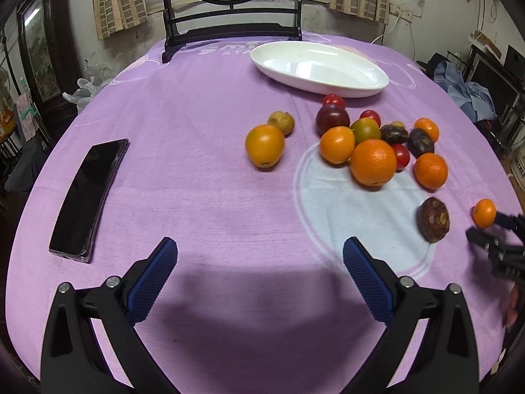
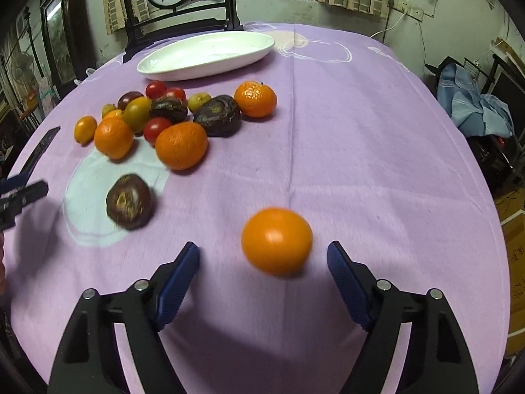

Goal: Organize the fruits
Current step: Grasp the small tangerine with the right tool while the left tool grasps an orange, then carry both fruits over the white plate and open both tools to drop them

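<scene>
Right gripper [image 2: 262, 256] fingers apart around small orange [image 2: 276, 240], not touching; left gripper [image 1: 259, 256] fingers wide open, empty.

black phone [image 1: 88, 197] on purple tablecloth [image 1: 197, 105]; dark chair [image 1: 233, 29] behind.

Sixteen fruits, one dish, one phone on the worktop [image 1: 203, 190]

Six orange round fruits [image 1: 373, 162] (the largest sits in the middle of the heap, the smallest [image 1: 484, 213] well apart at the right edge); three red cherry tomatoes [image 1: 401, 157]; one dark purple tomato [image 1: 332, 119]; one yellow-green tomato [image 1: 365, 130]; two small tan fruits [image 1: 281, 122]; three dark brown wrinkled fruits [image 1: 433, 219], of a kind I cannot tell. Besides the fruit there is a single white oval dish [image 1: 320, 67] and a single black phone [image 1: 88, 197].
</scene>
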A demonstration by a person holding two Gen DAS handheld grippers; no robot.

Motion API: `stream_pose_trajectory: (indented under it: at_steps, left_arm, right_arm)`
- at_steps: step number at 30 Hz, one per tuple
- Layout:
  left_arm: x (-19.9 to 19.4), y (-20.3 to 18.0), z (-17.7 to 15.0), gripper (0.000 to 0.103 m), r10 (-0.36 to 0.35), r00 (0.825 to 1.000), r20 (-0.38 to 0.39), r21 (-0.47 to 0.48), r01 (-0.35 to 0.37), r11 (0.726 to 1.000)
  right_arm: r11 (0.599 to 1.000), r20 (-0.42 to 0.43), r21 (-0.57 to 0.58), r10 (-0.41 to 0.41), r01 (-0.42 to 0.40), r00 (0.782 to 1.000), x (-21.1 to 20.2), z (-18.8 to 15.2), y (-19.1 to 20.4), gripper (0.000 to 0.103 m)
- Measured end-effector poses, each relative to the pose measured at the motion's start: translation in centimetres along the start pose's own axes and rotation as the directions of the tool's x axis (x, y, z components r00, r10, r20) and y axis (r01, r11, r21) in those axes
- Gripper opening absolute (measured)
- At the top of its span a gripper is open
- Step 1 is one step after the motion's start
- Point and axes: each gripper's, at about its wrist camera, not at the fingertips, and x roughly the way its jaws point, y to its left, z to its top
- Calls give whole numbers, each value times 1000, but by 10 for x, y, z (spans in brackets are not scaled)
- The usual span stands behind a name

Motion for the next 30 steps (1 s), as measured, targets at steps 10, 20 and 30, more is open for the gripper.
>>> stream_pose_trajectory:
  at_steps: [10,20,30]
  left_arm:
    - [15,16,11,99,-3,999,-50,-28,2,1000]
    - [49,12,57,87,-13,998,-57,-19,12,1000]
    - [80,13,70,77,-7,994,-107,-38,3,999]
  right_arm:
    - [996,35,47,73,-74,997,-3,5,-8,40]
    - [991,55,-6,136,-136,989,-14,3,9,40]
    - [990,47,-31,137,-136,989,-12,2,13,40]
